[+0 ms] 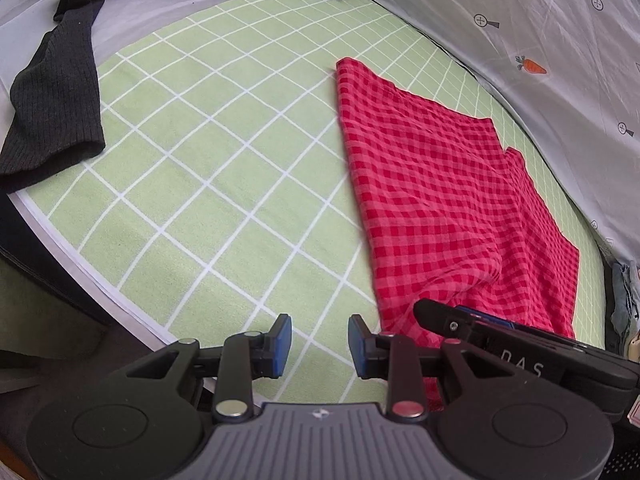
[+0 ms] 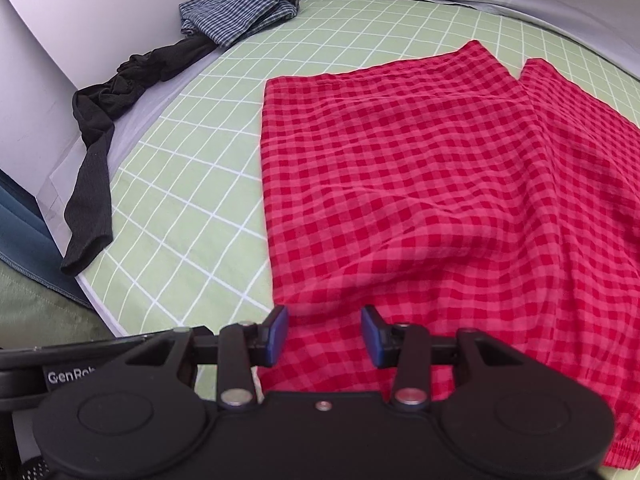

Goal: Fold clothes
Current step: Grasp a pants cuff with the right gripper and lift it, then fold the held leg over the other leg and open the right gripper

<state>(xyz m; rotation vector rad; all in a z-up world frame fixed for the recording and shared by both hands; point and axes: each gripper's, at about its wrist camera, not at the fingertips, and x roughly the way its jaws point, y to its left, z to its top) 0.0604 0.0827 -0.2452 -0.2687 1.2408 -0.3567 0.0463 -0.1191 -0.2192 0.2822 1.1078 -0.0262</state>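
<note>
Looks like a bedroom in someone's home — the whole work surface is a bed covered with a soft green blanket [image 1: 208,184] with a white grid. Behind it hangs a pale sheet [image 1: 540,32] printed with little carrots, kid's-room style. Laundry's scattered around: red checked shorts [image 2: 432,200] spread flat, a dark ribbed knit garment [image 1: 56,96] trailing off the edge, and a blue plaid piece [image 2: 240,12] bunched in the far corner — pretty domestic.

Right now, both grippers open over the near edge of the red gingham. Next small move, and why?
Probably lower the right gripper and close on the red checked garment: its near hem lies between the open fingers. The left gripper hangs open over bare green mat.
</note>
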